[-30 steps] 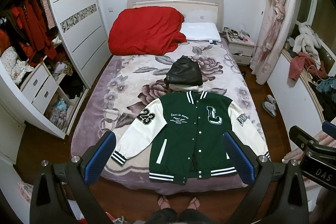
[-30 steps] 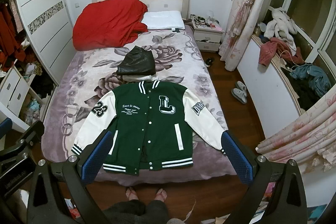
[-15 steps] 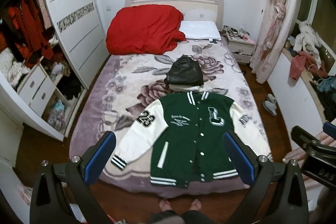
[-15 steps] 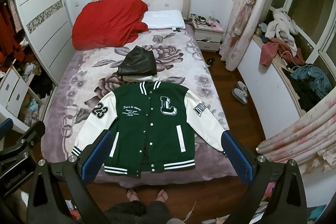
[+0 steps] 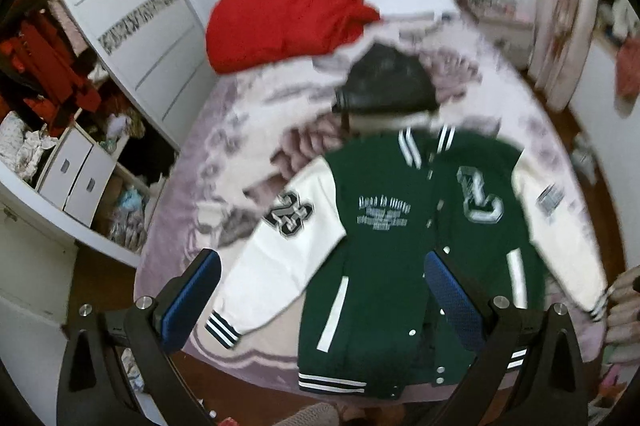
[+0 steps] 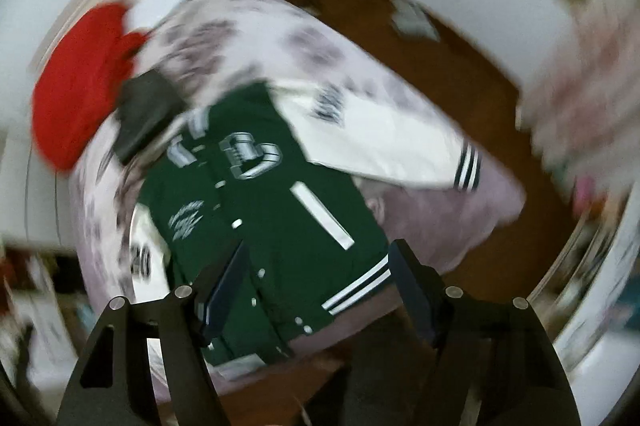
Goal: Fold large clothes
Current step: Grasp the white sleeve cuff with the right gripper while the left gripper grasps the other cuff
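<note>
Step in hand: approach, no fold made. One jacket (image 5: 420,246) lies flat, face up, on the bed (image 5: 240,130), hem at 6 o'clock, collar at 12. Left tongs (image 5: 320,290) spread, empty, above the sleeve at 7 o'clock. Right tongs (image 6: 316,290) closing over the hem, pads not yet pressing. Next: pinch cloth edges squarely. Count: one jacket, two sleeves, one black bundle (image 5: 384,82), one red quilt (image 5: 288,14)
</note>
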